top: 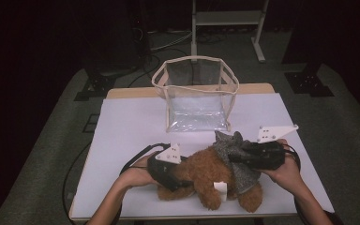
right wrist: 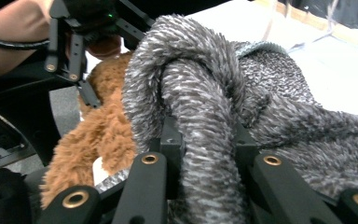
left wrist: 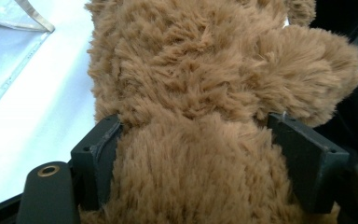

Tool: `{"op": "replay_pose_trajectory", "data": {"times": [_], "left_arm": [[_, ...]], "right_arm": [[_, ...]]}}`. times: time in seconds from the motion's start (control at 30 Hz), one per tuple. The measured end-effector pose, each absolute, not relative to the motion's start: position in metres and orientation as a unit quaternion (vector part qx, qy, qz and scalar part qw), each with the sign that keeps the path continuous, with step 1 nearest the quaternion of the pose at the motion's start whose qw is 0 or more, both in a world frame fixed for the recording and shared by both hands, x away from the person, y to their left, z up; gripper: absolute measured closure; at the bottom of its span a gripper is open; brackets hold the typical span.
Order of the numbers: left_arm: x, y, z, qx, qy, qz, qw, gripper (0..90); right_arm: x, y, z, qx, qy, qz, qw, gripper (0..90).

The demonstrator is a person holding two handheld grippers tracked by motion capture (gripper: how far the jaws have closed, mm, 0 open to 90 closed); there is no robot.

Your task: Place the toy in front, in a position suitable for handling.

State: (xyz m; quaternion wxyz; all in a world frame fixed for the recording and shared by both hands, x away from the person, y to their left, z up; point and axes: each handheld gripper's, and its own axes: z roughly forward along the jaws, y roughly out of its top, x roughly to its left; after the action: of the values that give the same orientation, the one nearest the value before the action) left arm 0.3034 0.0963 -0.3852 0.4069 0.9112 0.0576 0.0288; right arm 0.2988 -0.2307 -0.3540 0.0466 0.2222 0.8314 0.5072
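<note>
Hold firm with the left gripper [left wrist: 193, 140], closed from both sides on the brown plush middle of the teddy bear [left wrist: 205, 70], jaws sunk into the fur and spread about as far as the body is thick. Treat that grip as the anchor and resist squeezing harder, since plush gives and slips rather than locks. Work with the right gripper [right wrist: 207, 140], pinched narrow on a thick fold of the grey knit garment [right wrist: 307, 126] that wraps the bear's far end. Judging by the two holds, looks like a matter of drawing the knit along the body: pull in line with the bear, away from the anchoring hand, not upward, so as not to lift the toy off the white table [top: 131, 122]. Ease off and regrip lower if the fold stretches without the rest following. Mind the bear's place, lying on its side near the table's front edge between both hands, with a white tag [top: 220, 187] by its legs. Leave room behind for the clear bag [top: 192, 58], standing open just beyond.
</note>
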Motion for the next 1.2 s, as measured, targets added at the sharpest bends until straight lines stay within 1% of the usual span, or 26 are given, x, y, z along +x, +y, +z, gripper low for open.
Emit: {"op": "replay_pose_trajectory", "data": {"times": [0.23,0.33,0.43,0.57,0.7,0.8,0.87,1.0,1.07,1.13,1.2], "left_arm": [[0.301,0.094,-0.383,0.916,0.052,0.035,0.396,22.4],[0.302,0.094,-0.382,0.917,0.051,0.034,0.394,22.3],[0.307,0.092,-0.378,0.919,0.056,0.031,0.389,18.4],[0.314,0.086,-0.371,0.912,0.061,0.02,0.405,10.4],[0.319,0.072,-0.366,0.91,0.056,0.016,0.41,7.9],[0.319,0.065,-0.369,0.914,0.045,-0.003,0.404,8.3],[0.317,0.064,-0.372,0.91,0.033,-0.021,0.413,18.2],[0.316,0.064,-0.372,0.91,0.037,-0.02,0.412,18.9],[0.316,0.064,-0.371,0.911,0.037,-0.017,0.41,18.8],[0.316,0.061,-0.37,0.915,0.03,-0.011,0.403,14.8],[0.316,0.055,-0.369,0.919,0.028,-0.008,0.394,9.8]], "right_arm": [[0.298,-0.239,-0.351,0.234,0.829,0.506,0.054,72.7],[0.298,-0.236,-0.356,0.234,0.835,0.496,0.042,72.3],[0.297,-0.229,-0.367,0.234,0.839,0.492,0.022,72.3],[0.293,-0.228,-0.372,0.229,0.836,0.499,0.012,72.9],[0.284,-0.226,-0.374,0.219,0.836,0.504,0.006,73.0],[0.276,-0.225,-0.373,0.205,0.838,0.506,0.001,73.0],[0.271,-0.229,-0.366,0.201,0.839,0.505,0.02,73.0],[0.276,-0.239,-0.359,0.219,0.828,0.514,0.039,72.8],[0.278,-0.237,-0.362,0.224,0.828,0.514,0.033,72.7],[0.278,-0.232,-0.366,0.225,0.832,0.506,0.037,72.6],[0.28,-0.229,-0.369,0.226,0.833,0.505,0.028,72.7]]}}
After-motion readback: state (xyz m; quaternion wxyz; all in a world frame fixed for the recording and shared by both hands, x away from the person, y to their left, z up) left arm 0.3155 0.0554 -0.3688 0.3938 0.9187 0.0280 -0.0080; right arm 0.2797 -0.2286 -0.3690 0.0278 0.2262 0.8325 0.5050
